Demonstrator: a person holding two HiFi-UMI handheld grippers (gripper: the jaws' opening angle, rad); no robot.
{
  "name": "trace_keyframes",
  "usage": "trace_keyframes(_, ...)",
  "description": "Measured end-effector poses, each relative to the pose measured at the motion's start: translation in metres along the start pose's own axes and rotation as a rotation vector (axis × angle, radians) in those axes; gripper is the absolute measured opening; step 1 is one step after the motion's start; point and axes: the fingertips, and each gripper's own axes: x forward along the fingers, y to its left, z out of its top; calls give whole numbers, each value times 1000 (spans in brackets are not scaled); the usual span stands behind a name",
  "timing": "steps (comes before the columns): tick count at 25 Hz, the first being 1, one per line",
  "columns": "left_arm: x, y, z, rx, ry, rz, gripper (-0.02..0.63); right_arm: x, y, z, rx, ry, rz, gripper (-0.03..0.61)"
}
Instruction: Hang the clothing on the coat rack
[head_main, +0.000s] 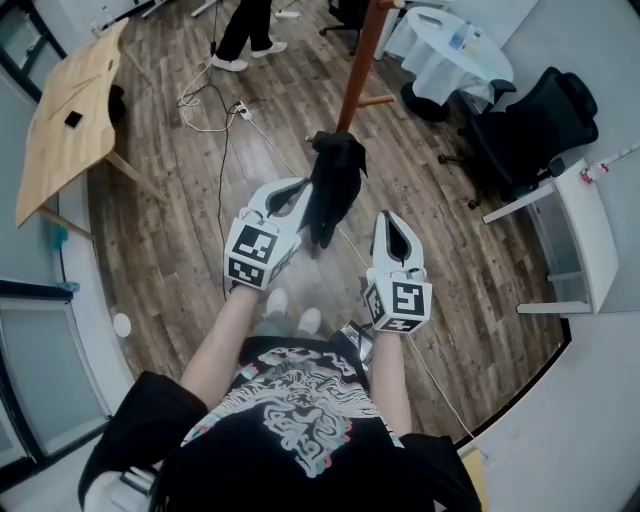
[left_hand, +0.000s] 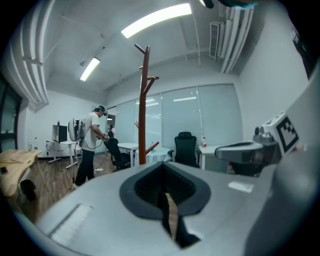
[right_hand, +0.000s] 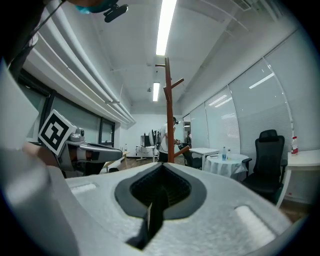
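My left gripper (head_main: 298, 192) clamps the clothing (head_main: 335, 180), which hangs off its tip. My right gripper (head_main: 392, 225), closed and empty, flanks it.

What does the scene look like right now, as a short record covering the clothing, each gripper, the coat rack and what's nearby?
clothing: black garment, hanging in the air above the wooden floor
left gripper: shut on the black garment
right gripper: shut, empty, beside the garment but apart from it
coat rack: brown, upright, ahead of both grippers, nothing hung on it
nearby: black office chair; round table with a white cloth
task state: garment not yet on the rack
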Motion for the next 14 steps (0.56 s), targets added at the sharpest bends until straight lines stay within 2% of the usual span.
trace_keyframes(14,-6,-7,-18,-21,33,53,-11,-6,-5,-14,18,4,37,-2)
